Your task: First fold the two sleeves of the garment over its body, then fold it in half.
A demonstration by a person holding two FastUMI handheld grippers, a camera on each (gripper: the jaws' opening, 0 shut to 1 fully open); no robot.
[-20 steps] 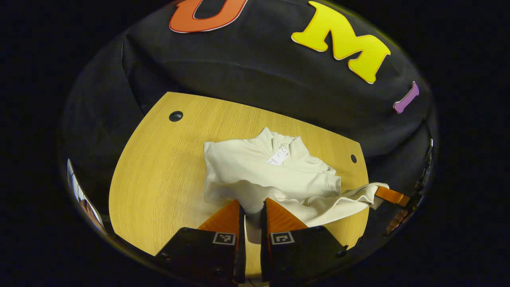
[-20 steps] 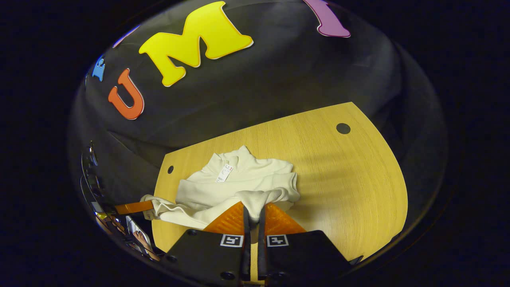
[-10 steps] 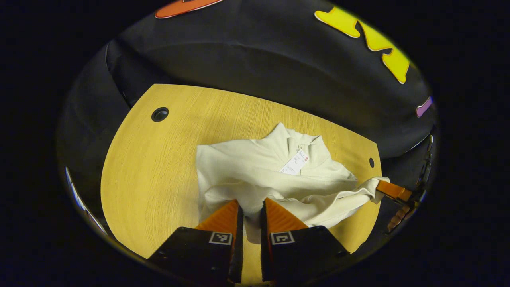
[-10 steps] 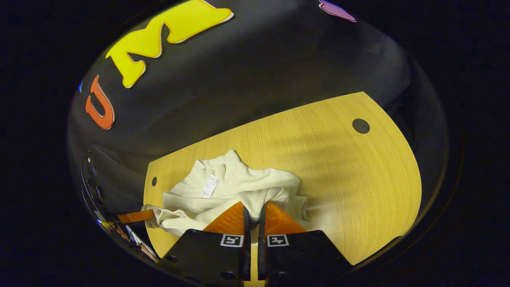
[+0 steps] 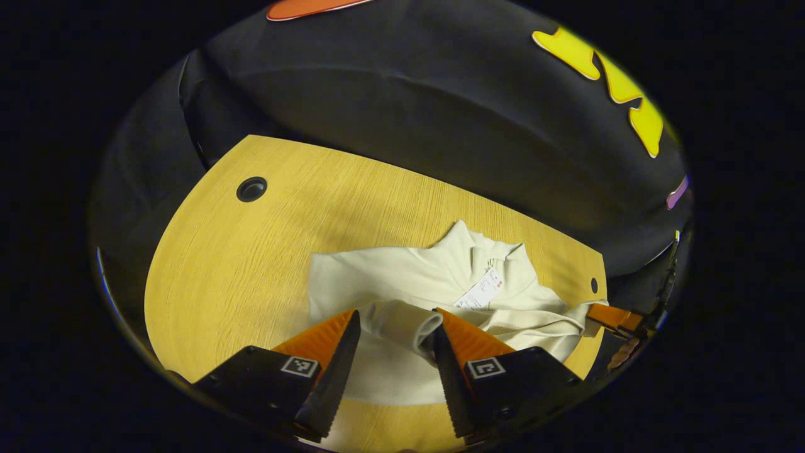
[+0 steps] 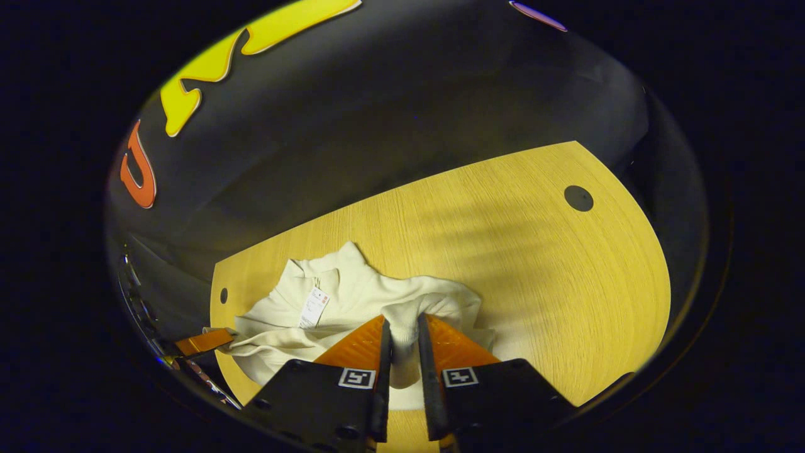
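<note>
- The cream long-sleeved garment [image 5: 402, 277] lies bunched at the lower centre of the left gripper view, on the light wooden table [image 5: 251, 251].
- The left gripper [image 5: 393, 333] has its jaws spread wide; a rolled fold of cloth lies loose between them.
- In the right gripper view, the right gripper [image 6: 402, 340] has its jaws nearly together, pinching a fold of the garment [image 6: 352, 302] at lower centre.
- A white paper tag [image 6: 312, 307] hangs at the collar.
</note>
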